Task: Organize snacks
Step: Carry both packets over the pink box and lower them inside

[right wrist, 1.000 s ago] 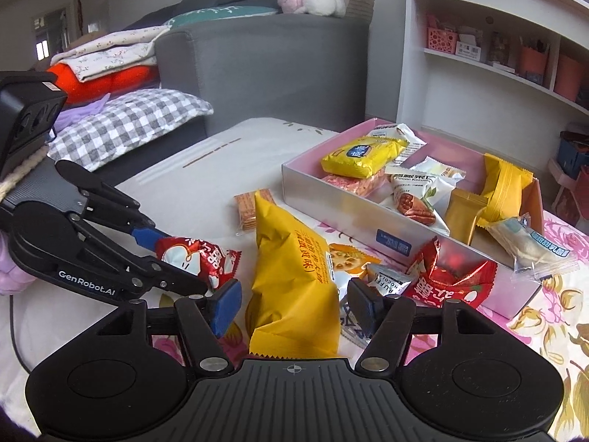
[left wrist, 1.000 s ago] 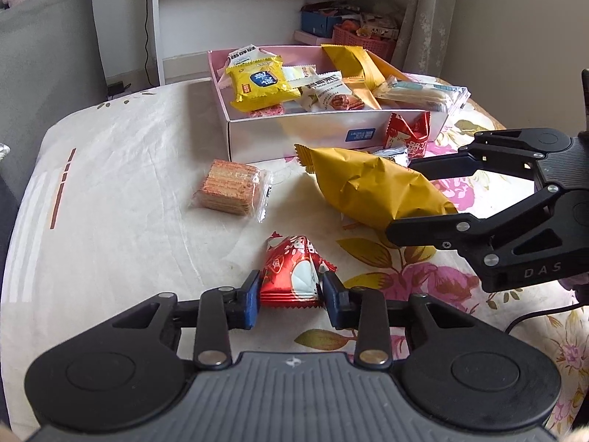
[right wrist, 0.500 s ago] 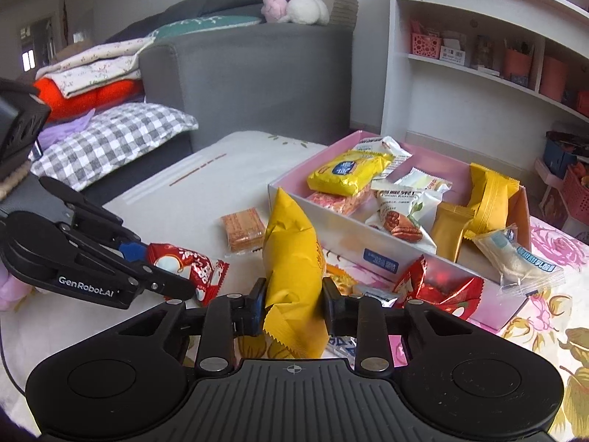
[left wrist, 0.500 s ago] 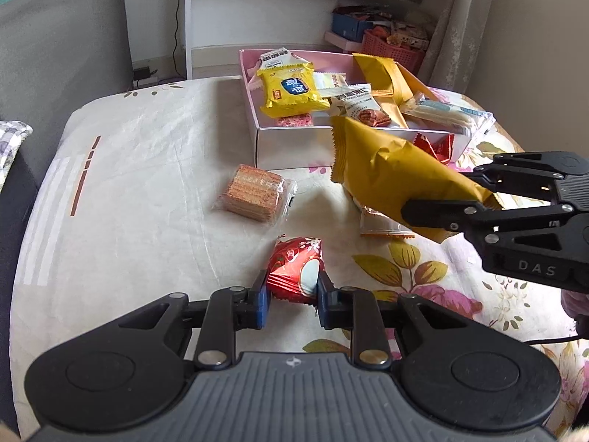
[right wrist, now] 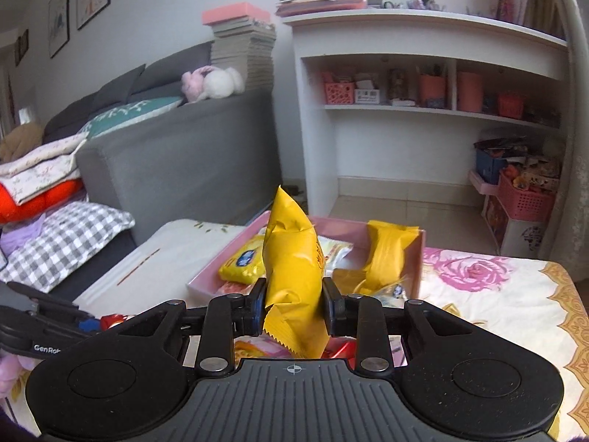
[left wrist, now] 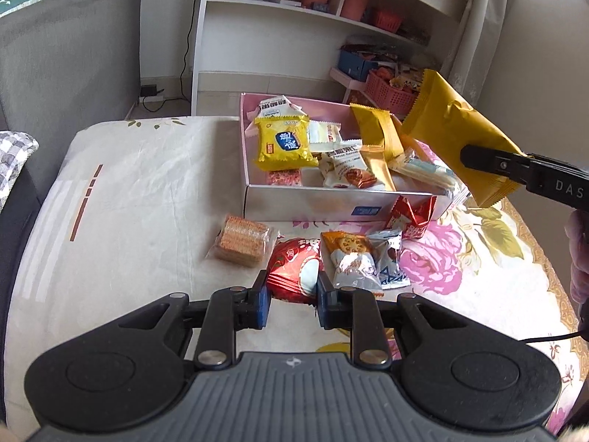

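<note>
A large yellow snack bag (right wrist: 294, 276) stands upright between the pads of my right gripper (right wrist: 293, 307), clenched on its lower half and held in the air above the near right corner of the pink snack box (left wrist: 250, 169). In my left gripper (left wrist: 291, 300), a red snack packet (left wrist: 292, 270) is pinched between the blue pads, raised over the floral tablecloth (left wrist: 478, 258) in front of the box.

Inside the box lie a yellow biscuit pack (left wrist: 281, 143), a white nut-bar wrapper (left wrist: 348, 167), two golden-yellow pouches (left wrist: 377, 136) and other small packets. On the cloth just in front of the box sit a clear-wrapped stack of wafer crackers (left wrist: 241, 239), an orange-and-white biscuit packet (left wrist: 348, 261), a blue-and-silver sachet (left wrist: 390, 258) and a second red packet (left wrist: 414, 215) leaning against the box's front wall.

Beyond the table stand a grey sofa (right wrist: 176, 162) topped by a plush toy (right wrist: 213, 83), and a white shelf unit (right wrist: 423, 84) with pink baskets and pots.
</note>
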The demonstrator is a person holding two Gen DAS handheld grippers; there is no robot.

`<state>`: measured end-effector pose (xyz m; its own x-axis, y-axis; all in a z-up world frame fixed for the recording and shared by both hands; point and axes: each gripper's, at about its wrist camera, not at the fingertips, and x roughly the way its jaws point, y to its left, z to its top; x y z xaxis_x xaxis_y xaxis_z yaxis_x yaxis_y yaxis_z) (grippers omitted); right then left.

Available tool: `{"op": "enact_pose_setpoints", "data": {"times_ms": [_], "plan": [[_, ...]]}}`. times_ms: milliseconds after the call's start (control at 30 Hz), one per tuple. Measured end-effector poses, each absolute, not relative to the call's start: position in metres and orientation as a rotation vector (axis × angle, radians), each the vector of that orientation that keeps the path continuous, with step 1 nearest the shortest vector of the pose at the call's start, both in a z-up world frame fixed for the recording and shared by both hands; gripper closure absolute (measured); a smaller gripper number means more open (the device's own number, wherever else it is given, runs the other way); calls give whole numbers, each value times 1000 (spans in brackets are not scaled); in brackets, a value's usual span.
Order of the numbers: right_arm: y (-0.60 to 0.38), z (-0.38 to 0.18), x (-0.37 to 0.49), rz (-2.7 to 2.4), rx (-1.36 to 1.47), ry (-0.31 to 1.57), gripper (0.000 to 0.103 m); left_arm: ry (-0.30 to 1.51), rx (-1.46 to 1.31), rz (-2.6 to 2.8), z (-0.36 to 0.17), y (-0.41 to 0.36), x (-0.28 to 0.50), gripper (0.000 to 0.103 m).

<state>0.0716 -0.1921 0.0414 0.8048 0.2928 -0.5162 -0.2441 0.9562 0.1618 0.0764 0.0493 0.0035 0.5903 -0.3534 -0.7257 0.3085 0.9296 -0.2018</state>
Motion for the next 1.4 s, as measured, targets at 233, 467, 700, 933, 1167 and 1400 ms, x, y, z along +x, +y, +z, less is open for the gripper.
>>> {"op": "enact_pose_setpoints", "data": {"times_ms": [233,467,700,933,1167,1400], "plan": [[-230,37,85,177,154,592,74,831,-98,-372,7,38,83,81],[-244,20,105,165,241,658,74,799,-139,-367,9,19,97,81],[-248,4,129,172,371,729,74,791,-223,-340,5,-6,117,81],[-247,-11,147,154,411,729,74,796,-220,-307,-4,-24,142,81],[-243,-21,155,159,428,709,74,778,-203,-265,-5,-25,168,81],[-234,-18,154,149,387,646,74,711,-108,-285,5,-50,192,80]]}}
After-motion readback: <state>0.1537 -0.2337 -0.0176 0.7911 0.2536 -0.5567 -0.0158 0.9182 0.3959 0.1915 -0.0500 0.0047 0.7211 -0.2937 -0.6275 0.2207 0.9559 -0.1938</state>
